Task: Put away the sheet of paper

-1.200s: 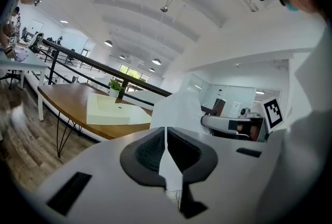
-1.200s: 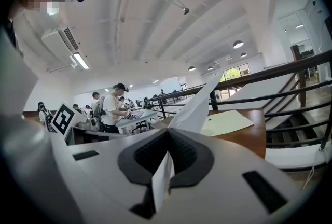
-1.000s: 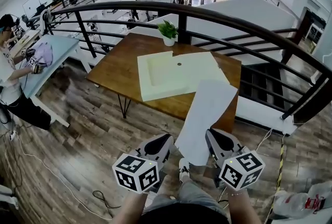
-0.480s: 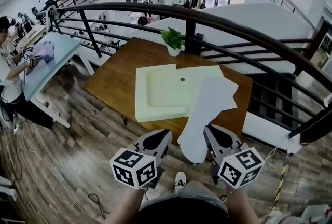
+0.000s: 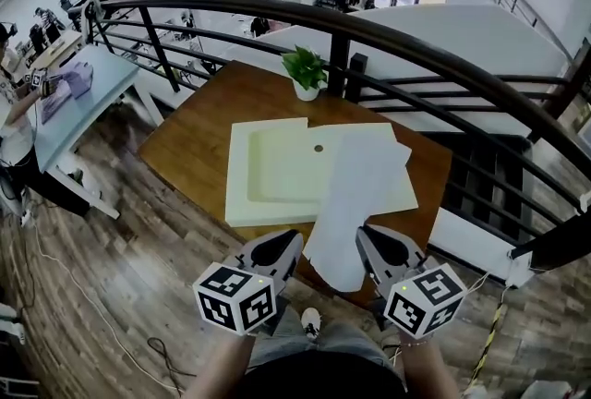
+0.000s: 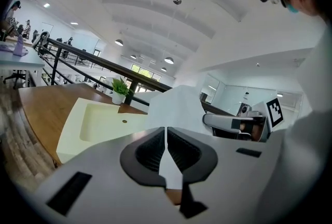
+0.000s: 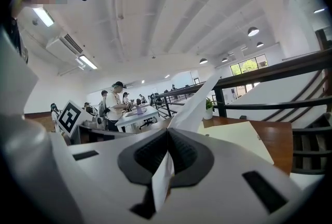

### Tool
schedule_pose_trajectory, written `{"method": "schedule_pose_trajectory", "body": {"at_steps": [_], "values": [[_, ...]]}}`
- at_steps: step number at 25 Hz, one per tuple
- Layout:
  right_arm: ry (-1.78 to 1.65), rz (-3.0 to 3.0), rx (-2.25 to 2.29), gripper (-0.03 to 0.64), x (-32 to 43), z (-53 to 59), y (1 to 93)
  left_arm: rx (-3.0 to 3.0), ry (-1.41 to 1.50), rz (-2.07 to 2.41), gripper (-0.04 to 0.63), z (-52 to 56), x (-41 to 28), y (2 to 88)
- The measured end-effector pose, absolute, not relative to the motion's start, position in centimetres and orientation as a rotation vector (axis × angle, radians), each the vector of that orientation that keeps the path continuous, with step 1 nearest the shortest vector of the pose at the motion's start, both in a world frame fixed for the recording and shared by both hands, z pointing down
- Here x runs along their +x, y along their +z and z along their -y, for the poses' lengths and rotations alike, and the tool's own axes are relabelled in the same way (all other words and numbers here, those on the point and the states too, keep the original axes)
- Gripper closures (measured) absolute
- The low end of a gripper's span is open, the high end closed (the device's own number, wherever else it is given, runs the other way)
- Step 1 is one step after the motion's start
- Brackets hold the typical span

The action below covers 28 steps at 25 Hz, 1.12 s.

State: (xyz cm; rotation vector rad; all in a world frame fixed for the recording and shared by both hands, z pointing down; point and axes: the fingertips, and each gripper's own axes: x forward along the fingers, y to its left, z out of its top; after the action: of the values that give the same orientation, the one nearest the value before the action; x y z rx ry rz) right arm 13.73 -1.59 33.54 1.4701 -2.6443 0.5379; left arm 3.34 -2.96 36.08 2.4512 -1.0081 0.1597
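A white sheet of paper (image 5: 355,194) stretches from my two grippers forward over the right half of a pale yellow open folder (image 5: 268,175). The folder lies on a wooden table (image 5: 199,134) and has a shallow recess in its left half. My left gripper (image 5: 288,245) is shut on the sheet's near left edge. My right gripper (image 5: 365,245) is shut on the near right edge. In the left gripper view the sheet (image 6: 176,109) runs out from the closed left gripper (image 6: 166,137). In the right gripper view the sheet (image 7: 194,103) rises edge-on from the closed right gripper (image 7: 167,140).
A small potted plant (image 5: 305,74) stands at the table's far edge. A dark metal railing (image 5: 416,42) curves behind the table, with a drop to a lower floor beyond it. At the far left a person works at a light blue table (image 5: 83,97). Wood floor lies below.
The table and folder have come nearer in the head view. The sheet, held by both grippers throughout, now reaches further over the folder's right half.
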Motion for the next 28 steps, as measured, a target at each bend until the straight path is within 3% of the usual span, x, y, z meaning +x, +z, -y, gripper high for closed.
{"method": "schedule_pose_trajectory", "body": {"at_steps": [28], "values": [[0.65,2.599,1.509,0.589,18.6,15.8,32.9,2.421,0.271,0.877,0.568,15.4,4.2,38.4]]}}
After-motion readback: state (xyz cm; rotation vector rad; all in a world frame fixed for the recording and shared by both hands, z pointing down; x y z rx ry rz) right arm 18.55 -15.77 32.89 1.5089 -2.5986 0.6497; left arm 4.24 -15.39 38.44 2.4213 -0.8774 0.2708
